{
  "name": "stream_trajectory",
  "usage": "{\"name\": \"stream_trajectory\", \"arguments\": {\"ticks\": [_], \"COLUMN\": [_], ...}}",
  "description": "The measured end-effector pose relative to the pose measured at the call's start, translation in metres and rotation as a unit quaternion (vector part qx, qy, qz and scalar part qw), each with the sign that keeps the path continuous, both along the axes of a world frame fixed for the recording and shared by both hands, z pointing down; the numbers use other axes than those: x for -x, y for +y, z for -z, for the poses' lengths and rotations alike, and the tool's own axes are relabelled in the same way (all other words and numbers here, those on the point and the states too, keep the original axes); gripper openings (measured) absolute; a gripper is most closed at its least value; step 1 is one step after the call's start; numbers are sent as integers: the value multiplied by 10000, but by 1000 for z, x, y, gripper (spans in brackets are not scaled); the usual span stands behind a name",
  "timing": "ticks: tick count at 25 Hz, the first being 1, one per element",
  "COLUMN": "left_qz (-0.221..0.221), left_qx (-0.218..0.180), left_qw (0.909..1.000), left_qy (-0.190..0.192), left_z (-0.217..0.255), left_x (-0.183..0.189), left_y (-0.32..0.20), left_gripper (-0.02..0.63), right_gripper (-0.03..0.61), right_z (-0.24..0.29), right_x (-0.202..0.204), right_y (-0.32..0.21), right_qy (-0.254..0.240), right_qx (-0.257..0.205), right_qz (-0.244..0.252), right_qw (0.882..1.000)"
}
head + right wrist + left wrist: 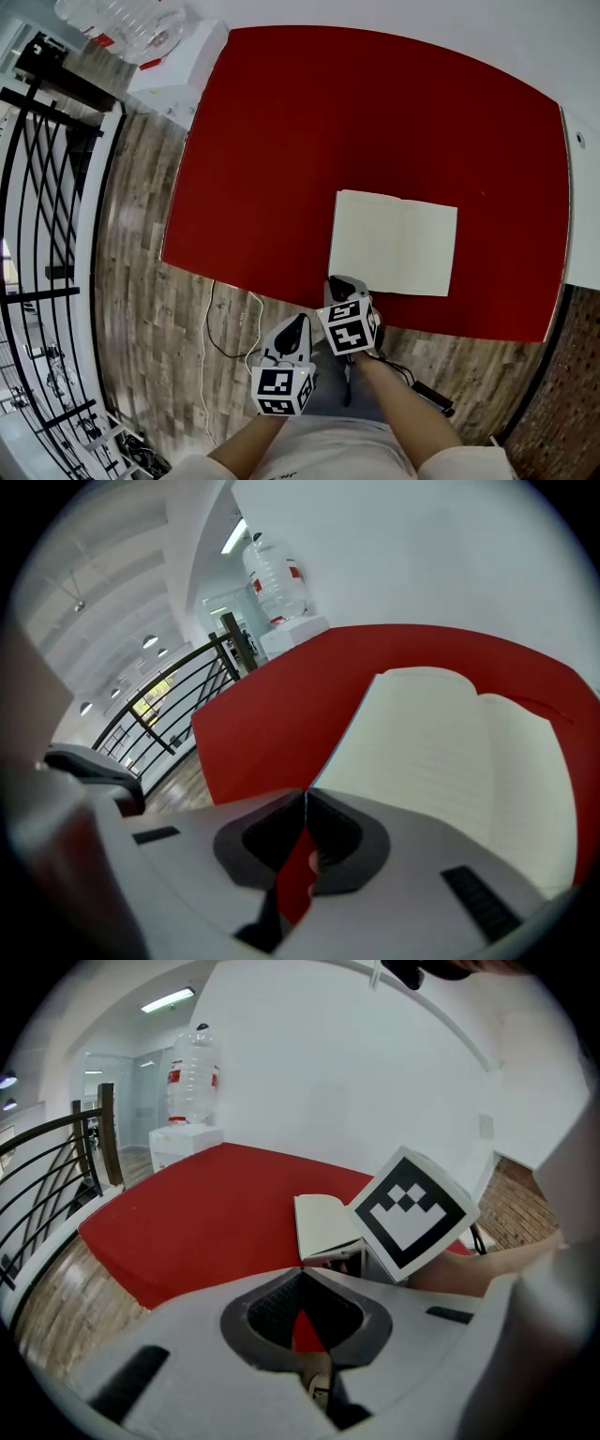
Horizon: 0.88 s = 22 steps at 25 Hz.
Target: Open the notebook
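The notebook (394, 243) lies open on the red table (281, 141), cream pages up, near the table's front edge. In the right gripper view its lined pages (450, 752) spread just beyond the jaw tips. My right gripper (339, 281) is shut and empty, hovering at the notebook's near left corner. Lower and to the left, my left gripper (298, 323) is shut with nothing in it, off the table above the floor. The left gripper view shows the notebook (323, 1224) partly hidden behind the right gripper's marker cube (411, 1211).
A white water dispenser with a clear bottle (122, 23) stands at the table's far left corner. A black railing (37, 187) runs along the left. Cables (230, 328) lie on the wooden floor under the front edge.
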<state>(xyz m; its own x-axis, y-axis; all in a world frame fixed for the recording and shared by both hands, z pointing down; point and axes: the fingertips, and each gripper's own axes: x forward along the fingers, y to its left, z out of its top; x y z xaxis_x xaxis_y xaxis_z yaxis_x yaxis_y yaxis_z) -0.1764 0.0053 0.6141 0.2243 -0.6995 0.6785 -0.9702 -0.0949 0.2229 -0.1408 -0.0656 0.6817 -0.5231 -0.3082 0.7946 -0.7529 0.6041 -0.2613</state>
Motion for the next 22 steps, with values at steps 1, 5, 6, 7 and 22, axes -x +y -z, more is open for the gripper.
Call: {"name": "stream_trajectory", "arguments": {"ticks": [1, 5, 6, 7, 22], "left_qz": [17, 103, 121, 133, 142], "left_qx": [20, 42, 43, 46, 61], "left_qw": [10000, 9999, 9999, 9999, 9998], "left_qy": [6, 35, 43, 52, 119], "left_z": [-1, -5, -6, -7, -9], "left_x": [2, 8, 9, 10, 14], "left_y": [2, 4, 4, 4, 3], "left_gripper": [6, 6, 6, 6, 6], "right_gripper": [14, 14, 14, 14, 66], "right_z": [-3, -7, -8, -8, -9], "right_x": [0, 3, 4, 5, 13], "right_y": [0, 0, -1, -1, 5], "right_qy": [47, 232, 271, 293, -108], "right_qx": [28, -75, -105, -126, 44], "right_qz": [1, 67, 76, 73, -53], "right_qw": [10000, 9997, 9995, 9995, 9999]}}
